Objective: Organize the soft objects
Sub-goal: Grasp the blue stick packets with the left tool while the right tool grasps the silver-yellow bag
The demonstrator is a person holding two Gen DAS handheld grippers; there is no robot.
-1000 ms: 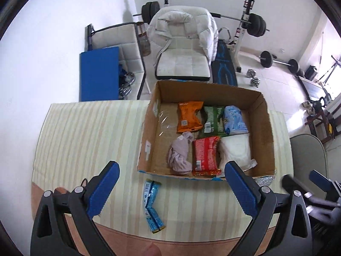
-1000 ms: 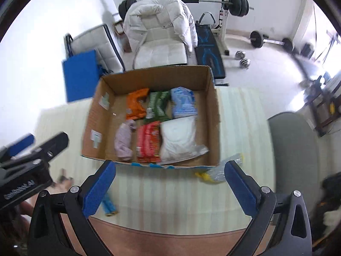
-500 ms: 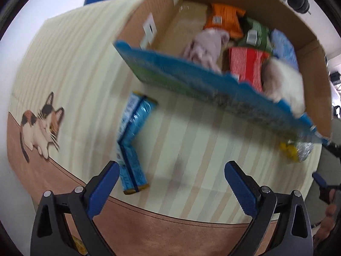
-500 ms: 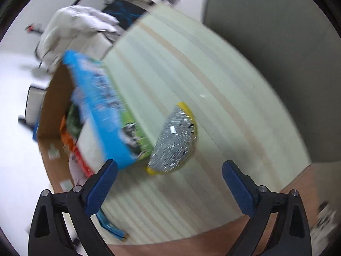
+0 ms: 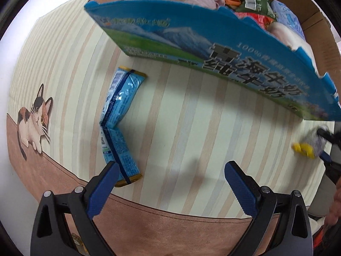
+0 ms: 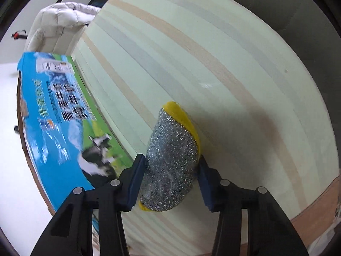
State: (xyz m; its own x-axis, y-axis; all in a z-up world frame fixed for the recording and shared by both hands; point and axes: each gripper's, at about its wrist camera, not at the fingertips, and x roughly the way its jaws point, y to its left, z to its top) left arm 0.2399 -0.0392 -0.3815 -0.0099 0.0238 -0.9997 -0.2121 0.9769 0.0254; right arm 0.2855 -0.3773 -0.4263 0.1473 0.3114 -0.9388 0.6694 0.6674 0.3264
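Observation:
A glittery silver sponge with a yellow backing (image 6: 172, 166) lies on the striped tablecloth beside the box, and my right gripper (image 6: 170, 179) is shut on it; it also shows far right in the left wrist view (image 5: 313, 143). A folded blue wipes packet (image 5: 119, 119) lies on the cloth in front of the box. My left gripper (image 5: 170, 183) is open and empty, its left fingertip (image 5: 106, 181) by the packet's near end. The cardboard box (image 5: 213, 49) holds several soft packets and a cloth.
The box's blue printed wall (image 6: 59, 115) stands close left of the right gripper. A cat picture (image 5: 34, 119) marks the cloth's left part. A grey chair (image 6: 277, 6) and a white padded chair (image 6: 59, 23) stand past the table edge.
Both grippers dropped low to the table. The right gripper moved onto the sponge and closed on it. The left gripper came nearer the blue packet and stayed open.

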